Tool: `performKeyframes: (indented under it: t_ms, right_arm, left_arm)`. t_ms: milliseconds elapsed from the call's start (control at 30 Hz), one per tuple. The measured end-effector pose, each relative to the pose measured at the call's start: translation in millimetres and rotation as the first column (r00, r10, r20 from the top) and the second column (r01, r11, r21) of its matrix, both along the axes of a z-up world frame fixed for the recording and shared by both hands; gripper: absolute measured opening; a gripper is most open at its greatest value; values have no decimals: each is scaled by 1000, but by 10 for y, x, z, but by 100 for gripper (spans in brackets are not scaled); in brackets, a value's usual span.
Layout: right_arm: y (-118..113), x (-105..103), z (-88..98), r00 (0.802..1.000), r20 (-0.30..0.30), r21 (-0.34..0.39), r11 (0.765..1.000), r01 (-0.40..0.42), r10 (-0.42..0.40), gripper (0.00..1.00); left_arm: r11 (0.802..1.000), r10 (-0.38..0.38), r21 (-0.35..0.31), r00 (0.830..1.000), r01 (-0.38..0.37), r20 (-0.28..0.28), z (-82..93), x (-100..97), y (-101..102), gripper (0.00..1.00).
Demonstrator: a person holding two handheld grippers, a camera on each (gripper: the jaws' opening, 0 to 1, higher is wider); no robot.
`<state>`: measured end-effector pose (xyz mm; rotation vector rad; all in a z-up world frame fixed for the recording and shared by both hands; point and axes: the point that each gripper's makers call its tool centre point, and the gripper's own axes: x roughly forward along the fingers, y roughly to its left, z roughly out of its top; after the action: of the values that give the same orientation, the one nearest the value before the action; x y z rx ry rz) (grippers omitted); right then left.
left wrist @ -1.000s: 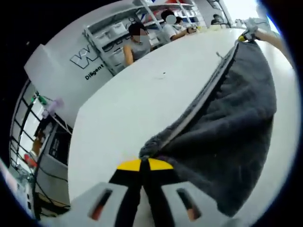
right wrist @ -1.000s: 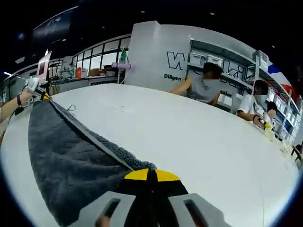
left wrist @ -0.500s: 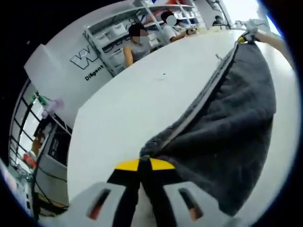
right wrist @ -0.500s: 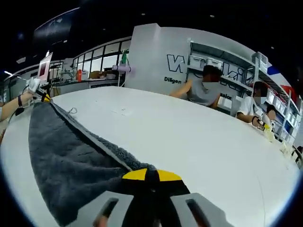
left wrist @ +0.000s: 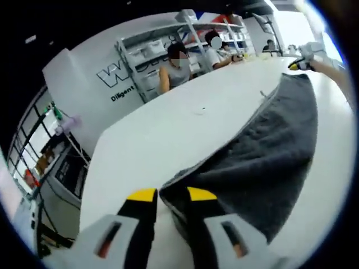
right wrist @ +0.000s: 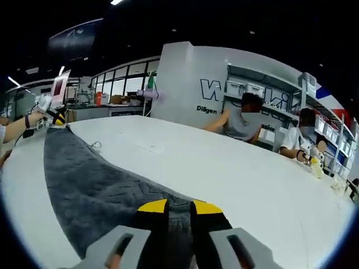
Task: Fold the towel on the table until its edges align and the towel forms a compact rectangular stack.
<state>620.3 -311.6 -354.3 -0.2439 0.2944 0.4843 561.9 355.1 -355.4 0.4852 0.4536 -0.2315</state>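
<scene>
Grey terry cloth lay flat along the near side of the white table (left wrist: 168, 134), one long band of towel (left wrist: 269, 168) running from the left gripper (left wrist: 165, 196) to the right gripper (right wrist: 179, 206). Starting from the towel's left end, the left gripper's yellow-tipped jaws stood a narrow gap apart with the towel corner lying between and just ahead of them, not pinched; I judged the corner had been set down there so the fold could rest on the table. The towel's pale hem ran away from that corner in a fairly straight line, a small loop tag (left wrist: 262, 95) sticking out of it partway along, which suggested the edges had been laid one over the other on purpose. At the towel's right end, the right gripper's jaws were likewise parted a little, straddling the cloth without clamping it. In the right gripper view the towel (right wrist: 95, 185) looked doubled and smooth, so one fold seemed done and the band would need further folding across its length to become a compact stack. Beyond the table's far side from the towel, two people sat by white shelves (right wrist: 252, 75).
</scene>
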Motion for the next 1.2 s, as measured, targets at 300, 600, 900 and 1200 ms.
performKeyframes:
  t_ms: [300,600,900,1200]
  right_arm:
    - [94,-215,83,999,24,7,999,-35,35,17]
    - [162,-471,103,997,34,20,997,-70,69,19]
    - [335,-838,99,990,18,26,990,-140,140,27]
    - [395,-1170,145,983,24,29,983,-180,180,30]
  left_arm:
    - [997,-23,-74,998,27,55,126,-236,-61,26]
    - [991,-50,-122,997,57,60,160,-457,-114,33]
    - [964,-106,-240,993,114,45,145,-701,-329,47]
    - [951,-156,-266,987,157,26,66,-1065,-497,59]
